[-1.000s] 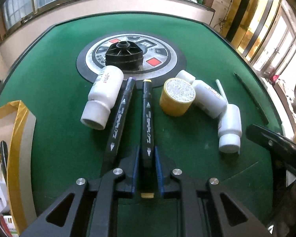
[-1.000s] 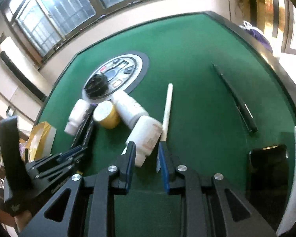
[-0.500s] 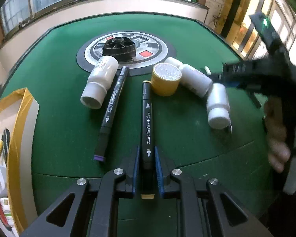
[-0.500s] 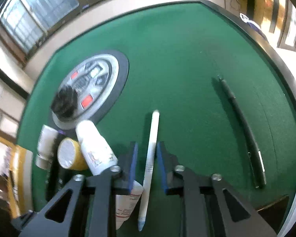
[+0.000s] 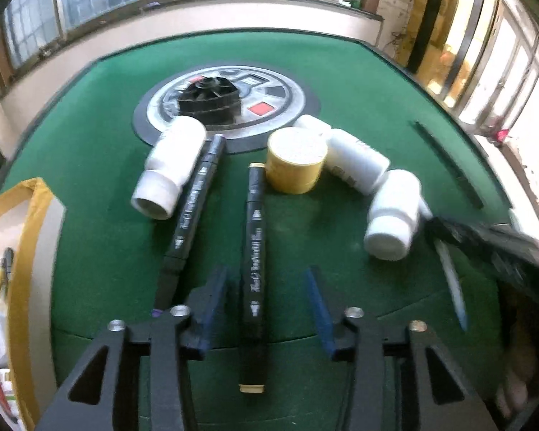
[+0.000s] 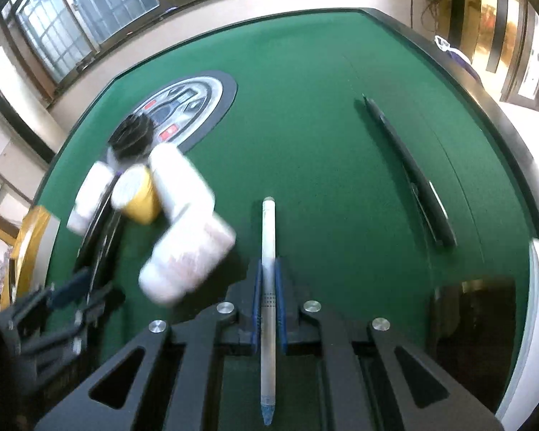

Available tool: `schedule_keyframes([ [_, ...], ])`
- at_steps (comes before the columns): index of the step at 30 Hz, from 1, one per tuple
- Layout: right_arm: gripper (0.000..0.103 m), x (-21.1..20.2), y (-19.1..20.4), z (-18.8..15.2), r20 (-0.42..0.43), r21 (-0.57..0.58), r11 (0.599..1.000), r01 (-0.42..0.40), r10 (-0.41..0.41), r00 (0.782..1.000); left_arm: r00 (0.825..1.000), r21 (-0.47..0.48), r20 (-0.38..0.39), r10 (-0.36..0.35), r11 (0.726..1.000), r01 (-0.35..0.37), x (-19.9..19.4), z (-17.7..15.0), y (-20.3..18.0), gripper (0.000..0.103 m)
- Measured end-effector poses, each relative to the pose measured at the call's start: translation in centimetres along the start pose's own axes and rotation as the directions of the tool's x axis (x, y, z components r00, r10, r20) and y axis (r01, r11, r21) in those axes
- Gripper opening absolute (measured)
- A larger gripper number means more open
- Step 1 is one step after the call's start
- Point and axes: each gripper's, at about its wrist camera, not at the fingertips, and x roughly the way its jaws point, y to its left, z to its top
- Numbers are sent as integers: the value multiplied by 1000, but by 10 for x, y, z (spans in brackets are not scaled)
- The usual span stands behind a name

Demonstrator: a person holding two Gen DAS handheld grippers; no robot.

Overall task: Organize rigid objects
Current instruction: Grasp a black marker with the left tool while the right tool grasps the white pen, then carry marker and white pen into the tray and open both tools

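My left gripper (image 5: 266, 276) is open, its blue pads either side of a black marker with a yellow cap (image 5: 254, 251) that lies on the green table. A second black marker (image 5: 194, 208) lies to its left beside a white bottle (image 5: 170, 167). A yellow jar (image 5: 295, 165) and two more white bottles (image 5: 355, 161) (image 5: 393, 215) lie to the right. My right gripper (image 6: 268, 273) is shut on a white pen (image 6: 268, 237), which also shows in the left wrist view (image 5: 449, 280).
A round black and silver panel (image 5: 280, 100) with a black hub (image 5: 210, 100) sits mid-table. A black pen (image 6: 409, 172) lies at the right near the table edge. A yellow-edged box (image 5: 14, 251) stands off the left edge. A dark phone (image 6: 474, 309) lies at the near right.
My left gripper has opened and let go of the yellow-capped marker, which now lies on the table. My right gripper has closed on the white pen.
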Motion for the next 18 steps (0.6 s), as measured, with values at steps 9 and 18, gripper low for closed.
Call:
schedule_keyframes([
  [9,8,-16,21,-38,5,-66,998,-17,17,1000,999,-16,-23,-36,999,36,-23,-33,8,14],
  [18,8,-26,41,-61,57,-137,984,111,-104,993,992,-113,10,-128,985,128,-20,-31,24,15],
])
